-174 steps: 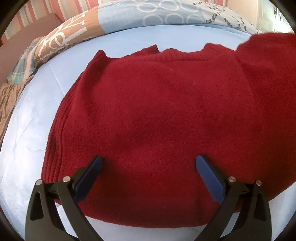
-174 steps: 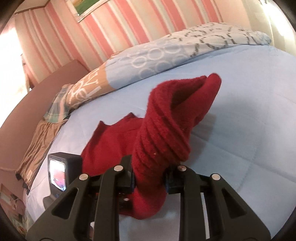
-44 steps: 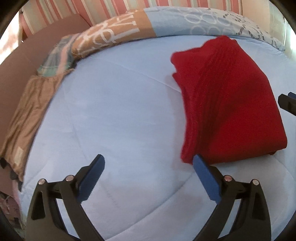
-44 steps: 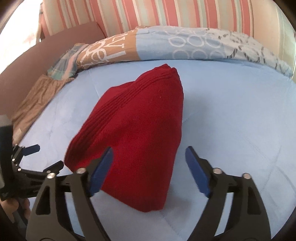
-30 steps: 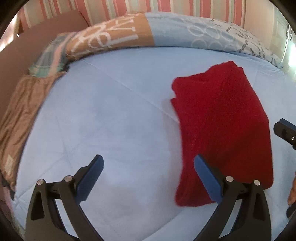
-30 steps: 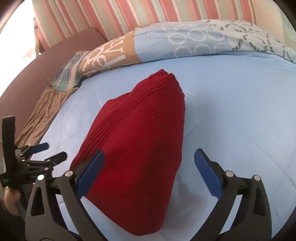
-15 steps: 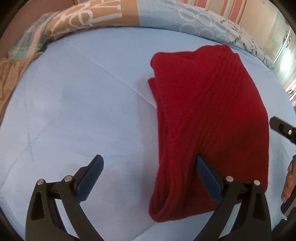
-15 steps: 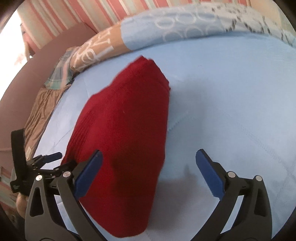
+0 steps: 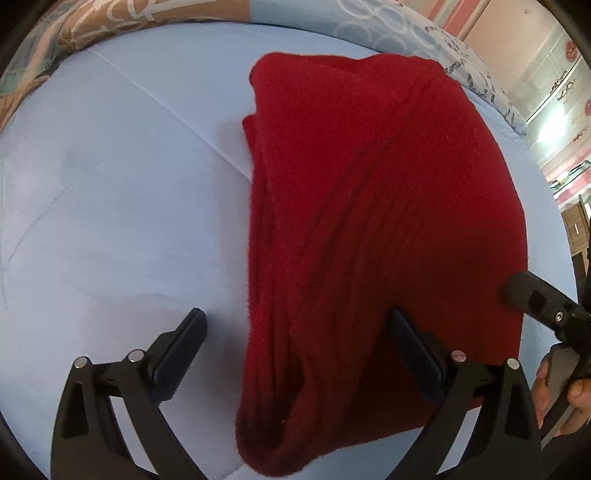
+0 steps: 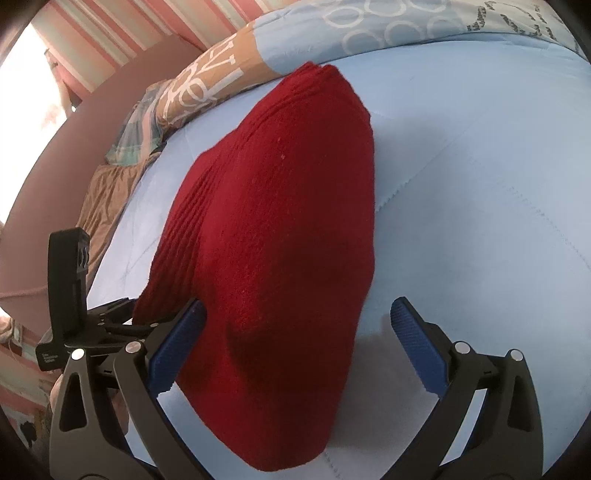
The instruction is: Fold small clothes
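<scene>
Pale blue bed [image 9: 110, 192] fills both views, a patterned duvet [image 10: 369, 33] bunched along its far edge under a striped wall [image 10: 155, 26]. The folded red sweater [image 9: 369, 221] lies on the bed, straight ahead of both tools. Left hand-held gripper [image 9: 295, 354] gapes wide over its near-left edge; right hand-held gripper [image 10: 295, 343] spreads wide at its near-right corner, a hand [image 9: 554, 391] behind.

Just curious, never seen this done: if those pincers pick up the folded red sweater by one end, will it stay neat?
Probably not. The red sweater looks like soft, thick knit, so it would likely sag. Its layers lie loose at the near edge and may slide apart. It seems unlikely to slip from the open left gripper.
</scene>
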A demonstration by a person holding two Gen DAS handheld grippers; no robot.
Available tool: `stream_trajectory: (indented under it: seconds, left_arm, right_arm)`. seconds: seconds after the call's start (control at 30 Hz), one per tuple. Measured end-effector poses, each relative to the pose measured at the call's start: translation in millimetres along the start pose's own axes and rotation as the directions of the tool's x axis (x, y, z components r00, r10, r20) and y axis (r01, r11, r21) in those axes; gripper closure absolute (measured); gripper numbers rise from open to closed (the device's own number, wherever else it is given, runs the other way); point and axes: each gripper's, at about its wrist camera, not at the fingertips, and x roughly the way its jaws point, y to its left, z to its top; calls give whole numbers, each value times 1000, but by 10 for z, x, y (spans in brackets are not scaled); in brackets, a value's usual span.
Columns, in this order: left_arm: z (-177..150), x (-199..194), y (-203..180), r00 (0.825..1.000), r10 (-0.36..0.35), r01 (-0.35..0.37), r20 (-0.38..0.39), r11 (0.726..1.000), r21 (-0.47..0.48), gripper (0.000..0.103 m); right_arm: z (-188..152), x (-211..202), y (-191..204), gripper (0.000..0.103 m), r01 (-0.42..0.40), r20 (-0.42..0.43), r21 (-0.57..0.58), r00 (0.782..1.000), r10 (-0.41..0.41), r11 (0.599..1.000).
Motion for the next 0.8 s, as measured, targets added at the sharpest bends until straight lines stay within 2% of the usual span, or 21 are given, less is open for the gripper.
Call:
stream_trajectory:
  seconds: [0.1,0.3,0.53,0.7,0.8]
  left_arm:
    - [-27,33,17,1000,-14,14,13,1000,-18,2]
    - [-42,17,-57,1000,13,-14,16,999,45,2]
    - [-62,10,-71,999,33,-34,20,998,58,2]
    - [-15,85,-192,999,40,-41,21,997,60,2]
    - [-65,81,-219,999,44,-45,19,997,60,2]
  right_arm:
    - [14,13,-32,3,4,3,5,1000,-4,1000]
    - [212,-67,-108,3,0,63,38,998,-2,999]
    - [341,202,-142,3,137,31,-50,990,-135,989]
    - [325,304,-216,3,124,23,-59,992,-123,990]
    - [298,204,-176,3,98,27,-48,995,-97,994]
